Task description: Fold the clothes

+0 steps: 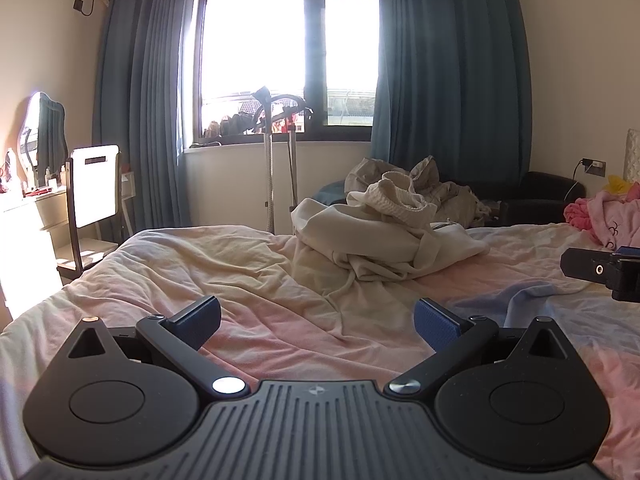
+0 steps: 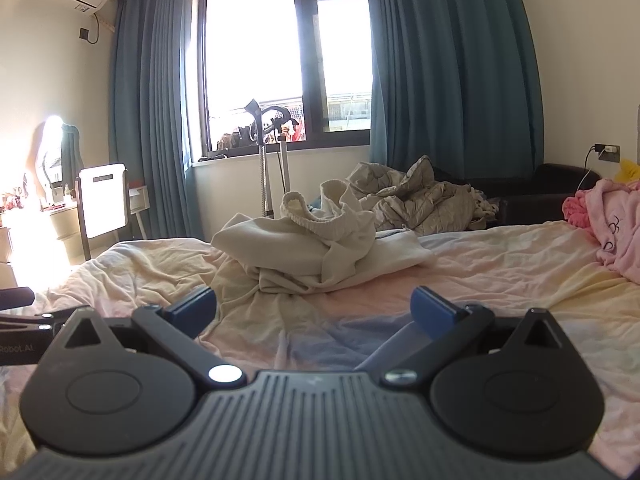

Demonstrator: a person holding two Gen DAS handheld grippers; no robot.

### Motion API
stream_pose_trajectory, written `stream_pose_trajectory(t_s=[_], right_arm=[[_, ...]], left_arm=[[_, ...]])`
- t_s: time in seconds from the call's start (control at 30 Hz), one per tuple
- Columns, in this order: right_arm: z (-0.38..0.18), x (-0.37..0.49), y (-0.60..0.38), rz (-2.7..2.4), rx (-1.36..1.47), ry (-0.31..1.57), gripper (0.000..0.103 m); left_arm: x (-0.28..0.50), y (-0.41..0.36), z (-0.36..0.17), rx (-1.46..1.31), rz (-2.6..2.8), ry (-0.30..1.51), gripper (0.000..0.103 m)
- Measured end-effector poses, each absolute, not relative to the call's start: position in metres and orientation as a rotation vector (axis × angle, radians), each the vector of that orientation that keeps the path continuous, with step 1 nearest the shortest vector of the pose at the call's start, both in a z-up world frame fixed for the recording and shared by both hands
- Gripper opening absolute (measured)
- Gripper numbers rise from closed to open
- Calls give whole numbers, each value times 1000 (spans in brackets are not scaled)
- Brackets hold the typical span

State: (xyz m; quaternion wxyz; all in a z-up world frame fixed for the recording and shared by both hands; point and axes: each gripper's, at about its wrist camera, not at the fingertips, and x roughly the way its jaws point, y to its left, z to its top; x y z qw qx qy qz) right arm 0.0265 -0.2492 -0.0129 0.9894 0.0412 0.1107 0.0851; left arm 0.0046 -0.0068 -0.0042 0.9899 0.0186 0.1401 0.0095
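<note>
A crumpled cream garment (image 1: 384, 232) with a ribbed waistband lies in a heap on the bed (image 1: 200, 264), ahead of both grippers. It also shows in the right wrist view (image 2: 320, 240). My left gripper (image 1: 318, 322) is open and empty, low over the pink sheet, short of the heap. My right gripper (image 2: 314, 308) is open and empty, also short of the heap. The right gripper's body shows at the right edge of the left wrist view (image 1: 600, 270).
A pink garment (image 2: 616, 224) lies at the bed's right. A grey quilt (image 2: 416, 196) is piled on a dark sofa (image 2: 556, 184) behind the bed. A garment steamer stand (image 1: 272, 152) stands by the window. A chair (image 1: 92, 196) and dresser stand at the left.
</note>
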Motion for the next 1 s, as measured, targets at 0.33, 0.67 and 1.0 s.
stream_pose_trajectory(t_s=[0.33, 0.67, 1.0], right_arm=[[-2, 2, -254, 151, 108, 237, 103], [41, -77, -242, 142, 123, 212, 103], [105, -145, -237, 122, 141, 157, 103]], left_arm=[[-37, -10, 16, 42, -5, 328, 103], [-99, -21, 87, 63, 37, 357, 103], [-146, -3, 177, 3, 141, 331, 103]])
